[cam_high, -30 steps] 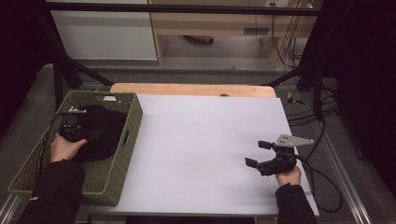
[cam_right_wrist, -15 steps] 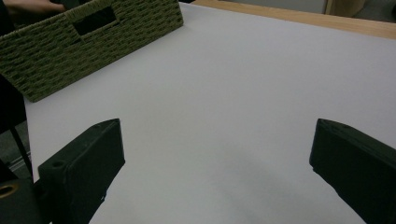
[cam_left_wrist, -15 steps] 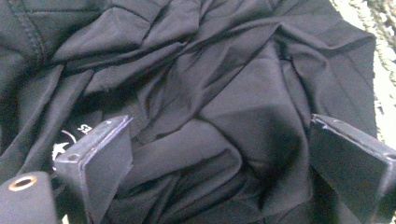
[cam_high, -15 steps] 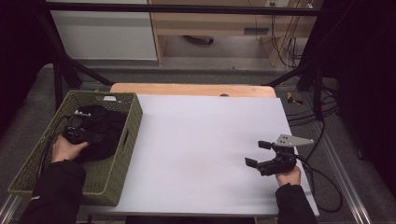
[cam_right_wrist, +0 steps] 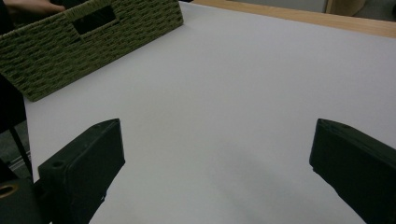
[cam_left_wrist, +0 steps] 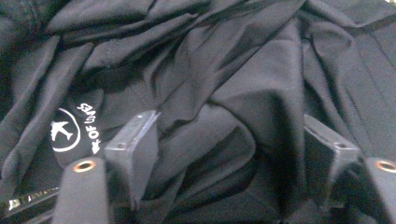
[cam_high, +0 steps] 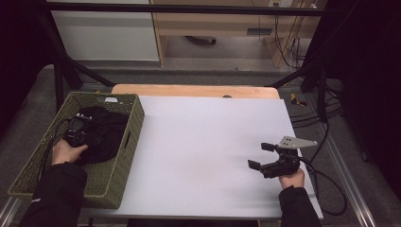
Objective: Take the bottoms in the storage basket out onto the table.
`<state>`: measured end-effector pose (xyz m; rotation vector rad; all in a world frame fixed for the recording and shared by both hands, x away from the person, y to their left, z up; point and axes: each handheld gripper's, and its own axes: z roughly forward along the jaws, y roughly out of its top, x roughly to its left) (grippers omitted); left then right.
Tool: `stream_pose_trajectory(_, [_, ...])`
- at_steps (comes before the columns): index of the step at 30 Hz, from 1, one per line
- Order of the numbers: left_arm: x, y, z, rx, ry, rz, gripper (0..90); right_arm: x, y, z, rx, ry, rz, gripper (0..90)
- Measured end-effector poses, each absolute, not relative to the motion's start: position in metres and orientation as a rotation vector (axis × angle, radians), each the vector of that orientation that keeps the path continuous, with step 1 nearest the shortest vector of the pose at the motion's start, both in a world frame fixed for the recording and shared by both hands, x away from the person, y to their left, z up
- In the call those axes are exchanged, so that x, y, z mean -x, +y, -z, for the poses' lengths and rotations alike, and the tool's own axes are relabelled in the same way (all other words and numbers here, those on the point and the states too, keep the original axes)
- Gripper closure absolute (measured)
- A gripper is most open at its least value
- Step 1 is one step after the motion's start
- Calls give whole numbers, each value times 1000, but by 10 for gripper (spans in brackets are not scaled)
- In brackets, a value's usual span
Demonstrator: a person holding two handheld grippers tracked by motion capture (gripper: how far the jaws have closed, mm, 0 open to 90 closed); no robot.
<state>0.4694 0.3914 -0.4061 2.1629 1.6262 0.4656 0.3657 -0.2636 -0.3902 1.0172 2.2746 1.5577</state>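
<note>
1. Black garment (cam_high: 105,135) lies crumpled inside the woven basket (cam_high: 124,163) at the table's left edge. Nothing lifted out yet.
2. Left gripper (cam_high: 75,131) is down in the basket, pushed into the cloth. In the left gripper view its jaws stand apart with a raised fold of the garment (cam_left_wrist: 224,121) between them — not closed on it yet, so no grip.
3. A white printed logo (cam_left_wrist: 70,128) shows on the fabric just left of the left jaw.
4. Right gripper (cam_high: 259,156) sits at the right side of the white table top (cam_high: 203,142), well apart from the basket. Jaws wide apart, nothing between them — in the right gripper view (cam_right_wrist: 215,177) there's bare table ahead and the basket (cam_right_wrist: 70,51) farther off.
5. Progress, as I judge it: early. The reach into the basket is made, the pinch is not. Left to do: close on the fold, pull the garment up and out, bring it onto the table, probably with the right gripper joining to spread or fold it.
6. Risk: the fold is loose, so the jaws could slip off it.
</note>
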Motion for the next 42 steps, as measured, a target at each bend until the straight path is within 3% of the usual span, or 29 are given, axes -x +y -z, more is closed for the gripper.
stream_pose_trajectory(12, [-470,394,412,-2165,1641,-384,485,-366,-264,390,-1018,2274,-1557,37])
stream_pose_trajectory(15, [-470,394,413,-2168,1637,-370,585,-366,-263,390,-1018,2274,-1557,37])
stream_pose_trajectory(17, [-469,394,414,-2177,1631,-367,589,-366,-263,390,-1018,2274,-1557,37])
stream_pose_trajectory(26, [-469,392,412,-2185,1653,-356,787,-366,-263,391,-1018,2276,-1558,37])
stream_pose_trajectory(42, [-467,394,401,-2159,1696,-320,847,-366,-264,391,-1018,2274,-1561,37])
